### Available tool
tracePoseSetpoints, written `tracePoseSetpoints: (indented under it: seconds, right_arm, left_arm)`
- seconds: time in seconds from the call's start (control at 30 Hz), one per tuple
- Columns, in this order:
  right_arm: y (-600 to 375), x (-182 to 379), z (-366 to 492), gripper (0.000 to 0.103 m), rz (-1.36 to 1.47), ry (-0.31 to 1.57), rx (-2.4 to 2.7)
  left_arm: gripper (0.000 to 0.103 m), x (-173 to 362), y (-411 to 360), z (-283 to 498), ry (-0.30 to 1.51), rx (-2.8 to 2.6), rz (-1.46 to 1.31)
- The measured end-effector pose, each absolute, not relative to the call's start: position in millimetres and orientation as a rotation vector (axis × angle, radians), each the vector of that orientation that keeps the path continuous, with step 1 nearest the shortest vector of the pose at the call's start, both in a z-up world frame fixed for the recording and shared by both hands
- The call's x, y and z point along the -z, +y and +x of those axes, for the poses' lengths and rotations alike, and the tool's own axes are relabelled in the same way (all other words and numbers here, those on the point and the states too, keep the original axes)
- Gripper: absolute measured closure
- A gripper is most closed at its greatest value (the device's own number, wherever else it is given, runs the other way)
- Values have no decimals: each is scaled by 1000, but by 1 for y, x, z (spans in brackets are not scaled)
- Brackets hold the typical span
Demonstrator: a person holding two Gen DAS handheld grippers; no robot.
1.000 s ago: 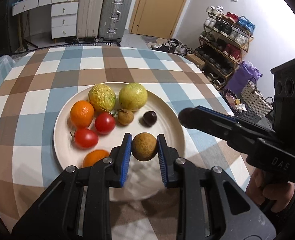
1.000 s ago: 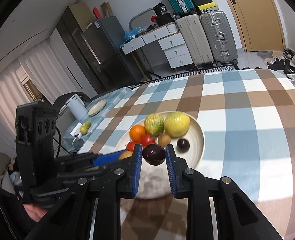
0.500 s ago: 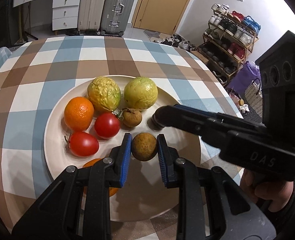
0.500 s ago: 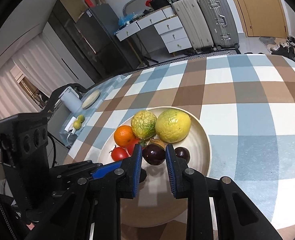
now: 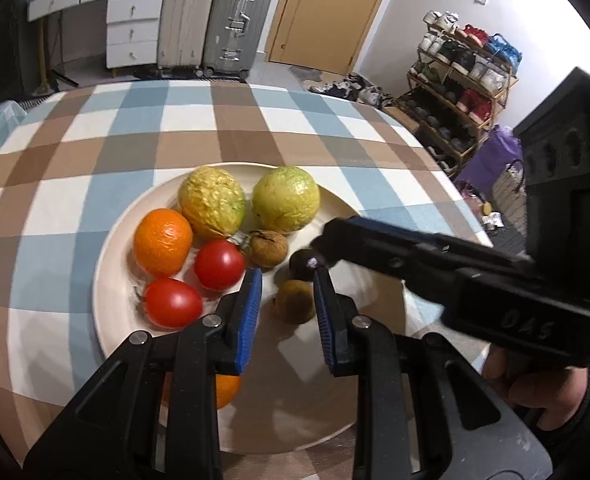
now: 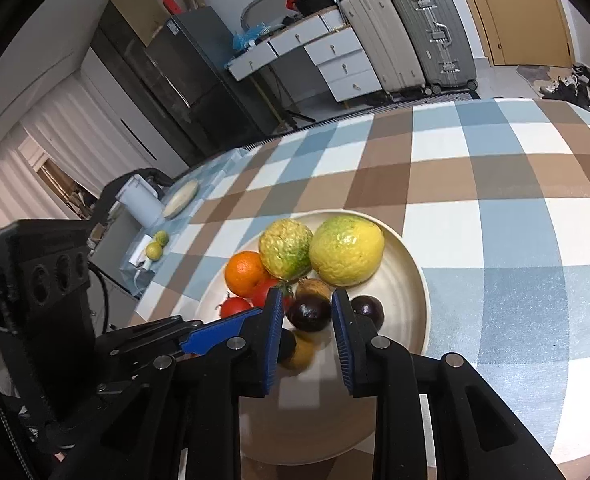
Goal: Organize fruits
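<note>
Both grippers are dropping fruit on the plate point(image 5: 111, 280): left gripper point(image 5: 287, 312) jaws spread around the brown fruit point(image 5: 294, 306), right gripper point(image 6: 308, 334) jaws spread around the purple fruit point(image 6: 309, 313). Next, lift away.

Premises: a lived-in home, dining area open to the entryway. Evidence: checked tablecloth point(image 5: 255, 128) on the table, two hard-shell suitcases point(image 5: 215, 20) by a wooden door point(image 5: 327, 12), loaded shoe rack point(image 5: 467, 80), white drawer unit point(image 6: 335, 60), dark refrigerator point(image 6: 183, 72), curtains point(image 6: 35, 152).
</note>
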State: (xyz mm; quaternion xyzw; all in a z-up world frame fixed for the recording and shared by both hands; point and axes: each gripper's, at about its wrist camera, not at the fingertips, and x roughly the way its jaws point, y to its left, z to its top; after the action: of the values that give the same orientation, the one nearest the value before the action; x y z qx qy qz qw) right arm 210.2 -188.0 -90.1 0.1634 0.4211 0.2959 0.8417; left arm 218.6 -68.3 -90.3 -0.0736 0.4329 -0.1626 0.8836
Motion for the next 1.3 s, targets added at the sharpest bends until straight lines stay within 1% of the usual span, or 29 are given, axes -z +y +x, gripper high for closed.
tracePoseSetpoints:
  seconds: [0.1, 0.17, 0.3, 0.33, 0.37, 0.4, 0.5, 0.57, 0.6, 0.63, 0.67, 0.8, 0.83, 0.87, 0.9, 0.97, 1.0, 1.07, 1.13, 1.3]
  right_arm:
    - [-191, 84, 207, 76, 338, 867, -621]
    - [-194, 82, 205, 67, 343, 859, -609]
    - [-203, 72, 199, 65, 362, 822, -590]
    - [-207, 67, 195, 61, 370, 807, -584]
    - [-209, 64, 192, 55, 374, 797, -580]
    - [-211, 61, 190, 52, 377, 787, -575]
    - [-216, 51, 180, 51, 379, 757, -567]
    - [-218, 45, 172, 49, 372, 743, -556]
    - [-218, 42, 168, 47, 367, 737, -550]
    - [-219, 40, 165, 40, 362, 731, -547]
    - [-219, 37, 160, 37, 351, 712, -533]
    - [-222, 26, 140, 31, 319, 656, -521]
    - [-223, 23, 135, 27, 318, 643, -516]
    - [-224, 20, 130, 22, 314, 626, -510]
    - [-225, 17, 126, 18, 311, 613, -506]
    - [-226, 10, 115, 6, 298, 574, -491]
    - [-227, 7, 111, 4, 294, 554, -489]
    - [-227, -4, 98, 2, 279, 502, -480]
    - [-227, -12, 90, 1, 269, 471, -480]
    - [-223, -34, 66, 0, 237, 377, -486]
  left_arm:
    - [80, 87, -67, 216, 897, 343, -156]
    - [80, 82, -66, 212, 885, 343, -154]
    - [80, 72, -64, 204, 866, 332, -143]
    - [80, 70, -64, 202, 863, 333, -142]
    - [80, 67, -63, 200, 859, 331, -140]
    - [79, 65, -63, 198, 855, 326, -135]
    - [76, 55, -62, 189, 838, 321, -129]
    - [64, 47, -61, 182, 821, 311, -121]
    - [61, 44, -61, 179, 812, 308, -121]
    - [55, 39, -60, 174, 797, 298, -118]
    - [48, 35, -59, 171, 784, 285, -115]
    - [35, 20, -52, 157, 741, 249, -119]
    - [29, 15, -49, 153, 731, 233, -118]
    - [24, 11, -47, 149, 719, 221, -119]
    - [22, 8, -45, 147, 708, 212, -122]
    - [19, -2, -40, 137, 675, 188, -122]
    - [18, -6, -39, 135, 666, 182, -119]
    - [8, -15, -38, 128, 644, 167, -101]
    - [1, -24, -36, 120, 612, 160, -94]
    - [1, -52, -32, 90, 502, 163, -75]
